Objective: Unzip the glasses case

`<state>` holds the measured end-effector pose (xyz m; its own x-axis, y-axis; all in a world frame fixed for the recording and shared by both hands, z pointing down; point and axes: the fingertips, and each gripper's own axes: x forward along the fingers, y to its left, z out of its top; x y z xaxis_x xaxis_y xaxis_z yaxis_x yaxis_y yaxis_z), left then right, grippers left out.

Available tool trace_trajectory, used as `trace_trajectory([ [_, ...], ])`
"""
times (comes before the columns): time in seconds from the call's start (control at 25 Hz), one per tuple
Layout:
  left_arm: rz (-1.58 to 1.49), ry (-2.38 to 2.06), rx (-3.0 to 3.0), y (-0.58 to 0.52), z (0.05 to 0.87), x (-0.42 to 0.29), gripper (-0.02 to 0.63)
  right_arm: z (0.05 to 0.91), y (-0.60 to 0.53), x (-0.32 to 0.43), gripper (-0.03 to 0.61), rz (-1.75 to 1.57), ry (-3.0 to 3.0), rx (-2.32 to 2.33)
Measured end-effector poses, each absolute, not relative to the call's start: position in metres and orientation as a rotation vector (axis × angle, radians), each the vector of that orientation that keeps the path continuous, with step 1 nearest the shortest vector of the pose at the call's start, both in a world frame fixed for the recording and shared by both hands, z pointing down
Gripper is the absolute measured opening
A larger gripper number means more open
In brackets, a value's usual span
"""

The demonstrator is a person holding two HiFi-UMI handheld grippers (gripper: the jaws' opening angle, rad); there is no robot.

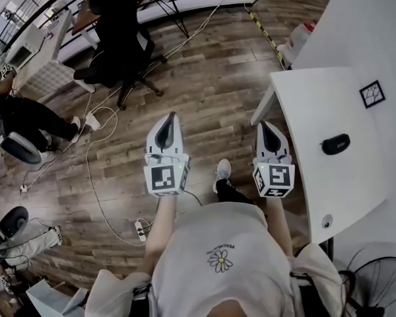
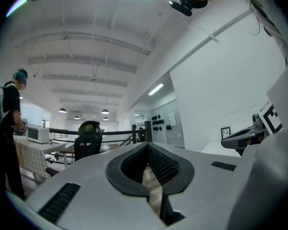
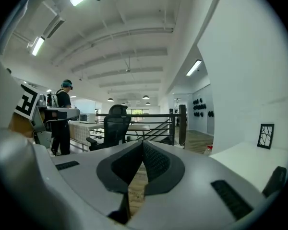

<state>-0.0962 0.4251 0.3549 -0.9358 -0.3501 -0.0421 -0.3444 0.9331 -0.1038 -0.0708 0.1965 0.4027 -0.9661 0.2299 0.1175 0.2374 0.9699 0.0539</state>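
Observation:
The glasses case is a small black oval pod lying on the white table at the right; its dark end also shows at the edge of the right gripper view. Both grippers are held level over the wooden floor, left of the table and short of the case. My left gripper has its jaws together with nothing between them. My right gripper is beside the table's near corner, also shut and empty. Neither touches the case.
A framed square marker and a small round knob sit on the table. A black office chair, cables and a power strip lie on the floor ahead and left. A fan stands at bottom right. Seated people are at far left.

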Motion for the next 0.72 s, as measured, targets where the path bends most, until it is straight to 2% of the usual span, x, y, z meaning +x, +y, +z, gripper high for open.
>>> trace_trajectory([
  [0.32, -0.13, 2.891, -0.828, 0.322, 0.324, -0.226, 0.014, 0.382, 0.114, -0.173, 0.006, -0.16, -3.051, -0.092],
  [0.52, -0.097, 2.725, -1.242, 0.204, 0.331, -0.256, 0.014, 0.381, 0.036, -0.148, 0.006, -0.161, -3.019, 0.315],
  [0.72, -0.03, 2.488, -1.643, 0.082, 0.335, -0.237, 0.013, 0.381, -0.041, -0.094, 0.006, -0.151, -2.935, 0.746],
])
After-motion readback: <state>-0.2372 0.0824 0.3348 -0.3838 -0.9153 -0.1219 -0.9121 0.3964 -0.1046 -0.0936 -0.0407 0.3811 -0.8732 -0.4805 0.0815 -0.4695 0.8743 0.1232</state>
